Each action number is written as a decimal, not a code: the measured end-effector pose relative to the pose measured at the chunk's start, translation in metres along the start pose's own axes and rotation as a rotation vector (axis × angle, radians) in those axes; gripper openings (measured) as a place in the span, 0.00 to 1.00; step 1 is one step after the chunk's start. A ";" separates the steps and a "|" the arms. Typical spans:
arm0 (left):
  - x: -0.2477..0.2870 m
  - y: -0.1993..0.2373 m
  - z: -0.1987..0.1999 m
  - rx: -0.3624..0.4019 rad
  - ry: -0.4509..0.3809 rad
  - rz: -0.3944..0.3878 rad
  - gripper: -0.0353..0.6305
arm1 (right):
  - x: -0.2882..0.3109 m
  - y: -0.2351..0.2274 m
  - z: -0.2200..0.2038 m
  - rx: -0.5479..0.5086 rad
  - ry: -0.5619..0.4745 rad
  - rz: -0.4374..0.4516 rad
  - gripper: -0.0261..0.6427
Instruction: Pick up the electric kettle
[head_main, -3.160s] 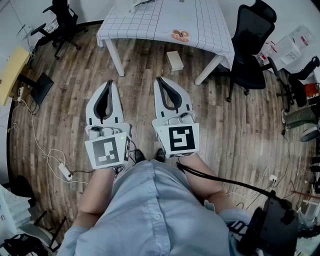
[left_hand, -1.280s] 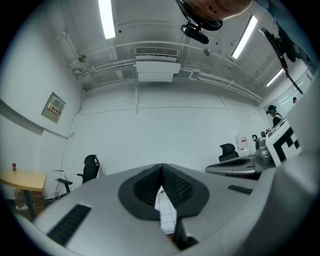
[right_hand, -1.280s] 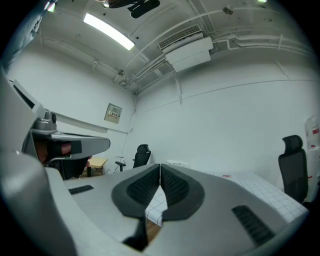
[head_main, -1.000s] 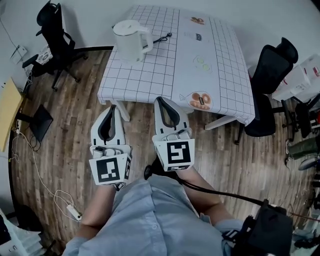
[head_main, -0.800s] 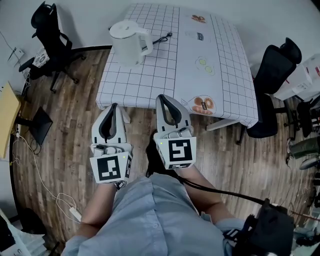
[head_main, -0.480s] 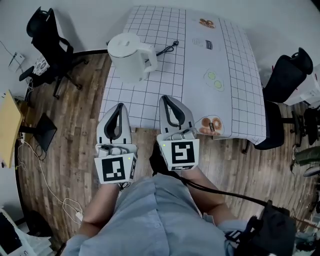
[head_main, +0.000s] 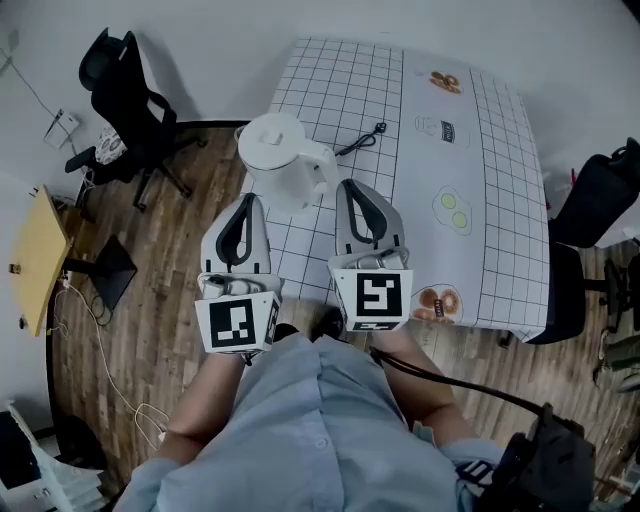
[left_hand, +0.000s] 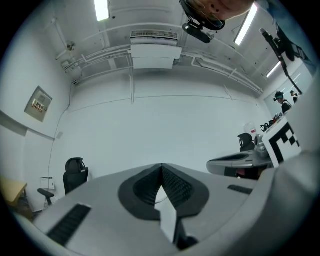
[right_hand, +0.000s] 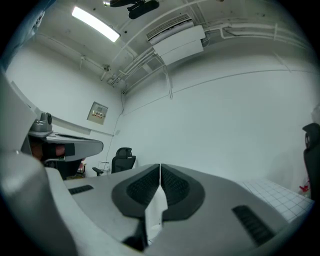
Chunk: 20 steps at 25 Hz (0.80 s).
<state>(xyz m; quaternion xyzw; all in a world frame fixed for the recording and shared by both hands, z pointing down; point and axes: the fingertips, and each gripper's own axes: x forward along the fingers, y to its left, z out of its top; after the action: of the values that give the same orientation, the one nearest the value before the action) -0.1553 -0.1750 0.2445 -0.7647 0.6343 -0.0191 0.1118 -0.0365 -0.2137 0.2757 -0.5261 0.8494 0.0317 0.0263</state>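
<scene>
In the head view a white electric kettle (head_main: 280, 172) with its lid on stands near the front left corner of a table under a grid-pattern cloth (head_main: 350, 80). Its handle (head_main: 326, 166) points right. My left gripper (head_main: 243, 202) is shut and empty, its tip just short of the kettle's near side. The right gripper (head_main: 357, 186) is also shut and empty, its tip right beside the handle. Both are held level, side by side. The left gripper view shows that gripper (left_hand: 161, 168) with jaws meeting against a bare wall, and the right gripper (right_hand: 160, 167) looks the same.
A black power cord (head_main: 362, 140) lies on the cloth behind the kettle. Food pictures (head_main: 452, 208) are printed on the cloth's right half. A black office chair (head_main: 130, 90) stands left of the table, another (head_main: 600, 195) to the right. A wooden desk (head_main: 35, 260) and floor cables (head_main: 110, 340) are at the left.
The person has walked up to the table. Both shut grippers moved forward from over the wooden floor to the table's near edge, ending next to the kettle.
</scene>
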 end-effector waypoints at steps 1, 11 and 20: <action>0.003 0.004 0.003 -0.002 -0.004 0.008 0.05 | 0.004 0.000 0.004 0.000 -0.009 0.002 0.04; 0.021 0.012 0.018 0.017 -0.016 0.005 0.05 | 0.016 -0.006 0.019 0.018 -0.047 -0.011 0.04; 0.043 0.022 0.001 0.003 -0.011 -0.050 0.05 | 0.036 -0.009 0.004 -0.002 -0.001 -0.066 0.04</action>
<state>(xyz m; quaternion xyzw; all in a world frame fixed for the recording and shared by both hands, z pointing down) -0.1683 -0.2203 0.2343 -0.7803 0.6143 -0.0186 0.1158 -0.0449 -0.2498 0.2687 -0.5537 0.8317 0.0320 0.0274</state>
